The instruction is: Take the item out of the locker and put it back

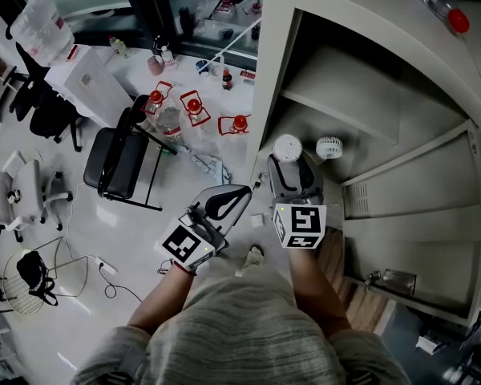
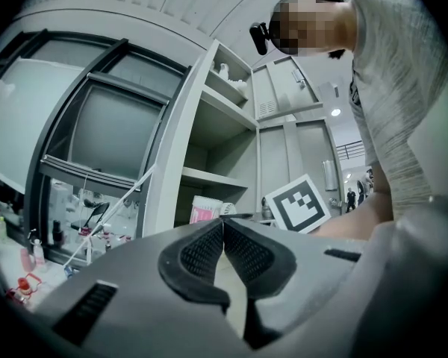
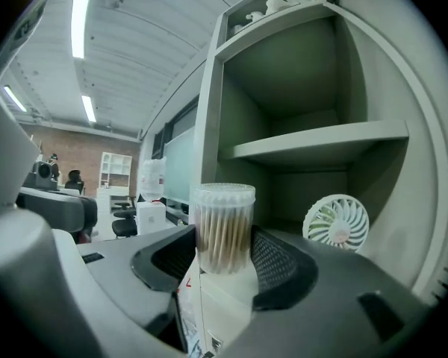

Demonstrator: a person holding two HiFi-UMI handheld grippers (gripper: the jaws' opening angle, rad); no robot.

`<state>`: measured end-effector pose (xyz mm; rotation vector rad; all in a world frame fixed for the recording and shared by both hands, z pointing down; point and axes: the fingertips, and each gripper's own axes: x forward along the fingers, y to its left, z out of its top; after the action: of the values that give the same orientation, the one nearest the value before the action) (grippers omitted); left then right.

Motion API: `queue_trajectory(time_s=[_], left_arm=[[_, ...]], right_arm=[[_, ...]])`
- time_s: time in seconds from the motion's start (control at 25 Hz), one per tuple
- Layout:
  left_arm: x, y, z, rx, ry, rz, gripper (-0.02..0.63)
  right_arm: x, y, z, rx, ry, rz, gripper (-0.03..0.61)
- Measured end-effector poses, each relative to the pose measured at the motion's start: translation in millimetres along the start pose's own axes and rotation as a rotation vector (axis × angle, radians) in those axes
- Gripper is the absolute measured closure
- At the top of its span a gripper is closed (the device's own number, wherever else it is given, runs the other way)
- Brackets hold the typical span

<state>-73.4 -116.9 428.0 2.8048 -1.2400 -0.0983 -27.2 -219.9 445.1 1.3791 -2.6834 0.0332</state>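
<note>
Right now I am pinching the swab jar (image 3: 224, 226) in the right gripper's (image 3: 222, 258) fingers at the locker (image 3: 313, 140) mouth, left of the fan (image 3: 336, 222). The left gripper's (image 2: 222, 248) fingers are pressing together, empty. Gripped low, the jar could be tipping against the shelf edge.

clear jar (image 3: 224, 226), tan inside; white fan (image 3: 336, 221); grey locker (image 3: 321, 139).

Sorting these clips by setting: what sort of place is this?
Most likely an office or lab workroom: a grey metal locker with open shelves, a black office chair near a white desk, and a strip light on the ceiling.
</note>
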Motion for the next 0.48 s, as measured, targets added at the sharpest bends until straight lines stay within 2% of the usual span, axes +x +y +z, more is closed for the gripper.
queue_trajectory(time_s=[0.48], left_arm=[[4, 3, 0, 0.003, -0.014, 0.003, 0.604]], right_arm=[[30, -10, -39, 0.047, 0.089, -0.056, 0.334]])
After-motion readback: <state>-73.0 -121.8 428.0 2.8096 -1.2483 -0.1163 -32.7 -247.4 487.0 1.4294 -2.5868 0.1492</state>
